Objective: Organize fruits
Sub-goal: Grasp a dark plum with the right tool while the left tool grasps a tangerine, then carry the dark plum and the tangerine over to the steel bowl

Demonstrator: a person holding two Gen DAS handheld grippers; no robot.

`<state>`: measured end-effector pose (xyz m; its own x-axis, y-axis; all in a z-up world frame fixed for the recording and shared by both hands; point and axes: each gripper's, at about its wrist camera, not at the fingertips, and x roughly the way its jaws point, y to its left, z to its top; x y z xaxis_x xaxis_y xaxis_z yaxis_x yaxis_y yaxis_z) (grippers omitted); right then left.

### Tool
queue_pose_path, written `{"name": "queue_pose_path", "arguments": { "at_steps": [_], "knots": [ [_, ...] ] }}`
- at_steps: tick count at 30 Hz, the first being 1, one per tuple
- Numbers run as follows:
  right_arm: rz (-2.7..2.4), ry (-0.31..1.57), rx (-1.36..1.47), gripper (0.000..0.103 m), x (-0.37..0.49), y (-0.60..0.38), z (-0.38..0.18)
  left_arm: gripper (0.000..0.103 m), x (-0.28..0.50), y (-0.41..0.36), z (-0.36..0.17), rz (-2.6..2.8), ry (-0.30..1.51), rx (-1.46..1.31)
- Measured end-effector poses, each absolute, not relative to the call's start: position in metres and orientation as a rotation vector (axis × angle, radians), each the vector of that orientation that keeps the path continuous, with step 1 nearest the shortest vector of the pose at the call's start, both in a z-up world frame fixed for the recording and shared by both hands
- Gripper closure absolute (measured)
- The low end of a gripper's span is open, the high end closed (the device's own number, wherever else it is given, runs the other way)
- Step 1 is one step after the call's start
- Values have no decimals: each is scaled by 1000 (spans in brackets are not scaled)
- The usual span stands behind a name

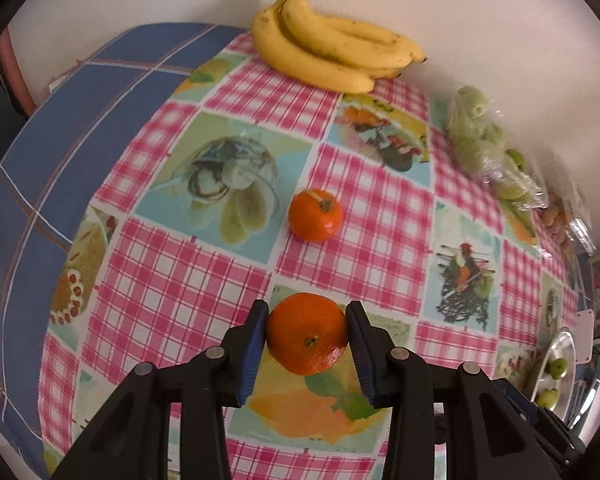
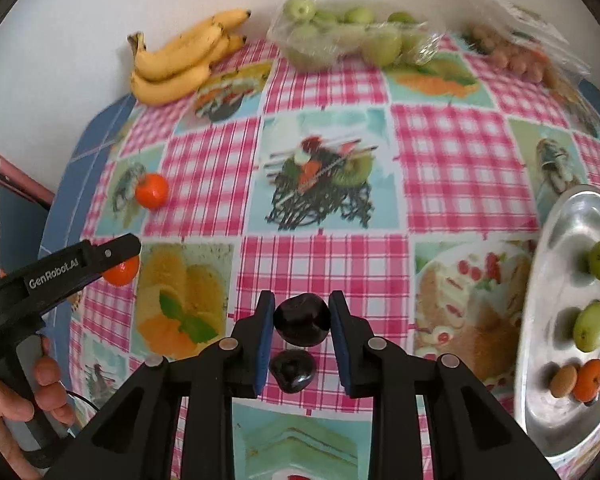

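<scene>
- The left gripper [image 1: 307,322] pointed steeply down at the tablecloth [image 1: 364,200], its two blue-padded jaws pressed against both sides of a mandarin [image 1: 306,334], gripping it.
- A second mandarin [image 1: 315,215] lay on the cloth just beyond the held one, apart from the jaws.
- A bunch of bananas [image 1: 332,46] lay further beyond that second mandarin, at the table's far edge against the wall.
- The right gripper [image 2: 302,314] was clamped on a dark, glossy fruit [image 2: 302,318], one pad on each side.
- A second dark fruit [image 2: 292,370] lay on the cloth just nearer the camera than the held one, between the jaws but untouched.
- A silver tray [image 2: 556,280] sat to the right of the held dark fruit, holding green fruits [image 2: 592,326], a small brown fruit and an orange one.
- A clear bag of green fruits [image 2: 340,38] lay far beyond the held dark fruit, beside the bananas.
</scene>
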<state>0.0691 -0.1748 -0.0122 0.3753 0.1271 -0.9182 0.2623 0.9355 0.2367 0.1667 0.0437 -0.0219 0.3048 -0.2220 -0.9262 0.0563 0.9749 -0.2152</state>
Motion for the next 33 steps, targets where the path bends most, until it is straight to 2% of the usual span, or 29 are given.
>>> {"name": "queue_pose_path", "arguments": {
  "at_steps": [13, 33],
  "knots": [
    [-143, 1195, 413, 75, 55, -200, 2, 61, 148, 18, 16, -263, 1188, -124],
    [-331, 1163, 540, 75, 3, -292, 16, 61, 110, -49, 24, -396, 1207, -59]
  ]
}}
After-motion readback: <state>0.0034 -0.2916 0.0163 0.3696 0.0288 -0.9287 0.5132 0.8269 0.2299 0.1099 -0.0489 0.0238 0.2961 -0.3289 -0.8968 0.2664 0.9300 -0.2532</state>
